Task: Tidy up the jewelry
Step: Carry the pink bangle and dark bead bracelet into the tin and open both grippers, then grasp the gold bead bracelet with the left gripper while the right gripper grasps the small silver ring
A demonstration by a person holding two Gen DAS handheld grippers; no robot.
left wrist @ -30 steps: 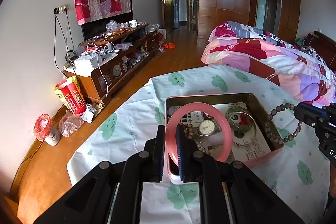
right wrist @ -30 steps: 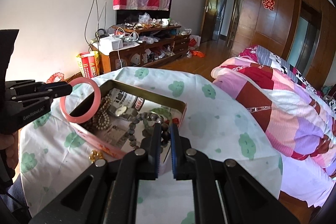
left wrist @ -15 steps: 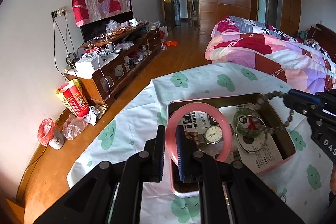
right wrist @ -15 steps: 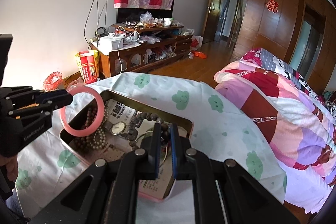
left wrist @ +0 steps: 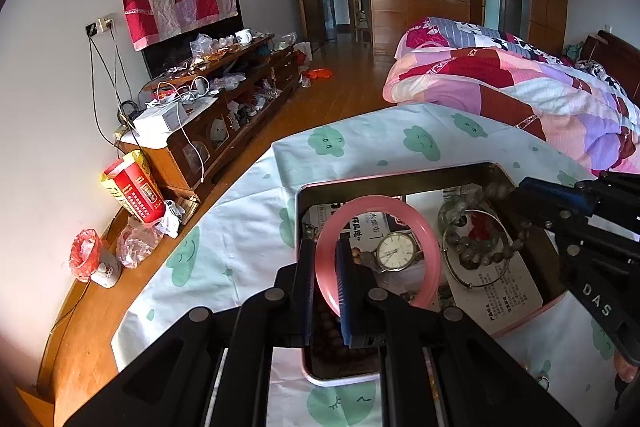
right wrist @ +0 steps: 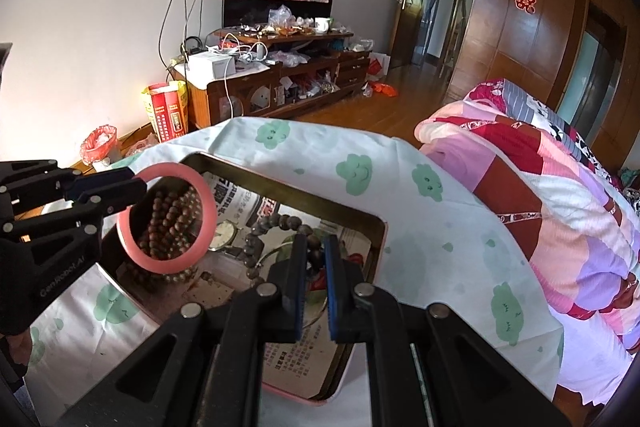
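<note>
While gripped, pink bangle in left claw

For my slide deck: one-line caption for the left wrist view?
Left gripper holds a pink bangle over the jewelry tin.

Black hand-held gripper, blue finger pads, silver screws; white lettering, possibly "DAS".
</note>
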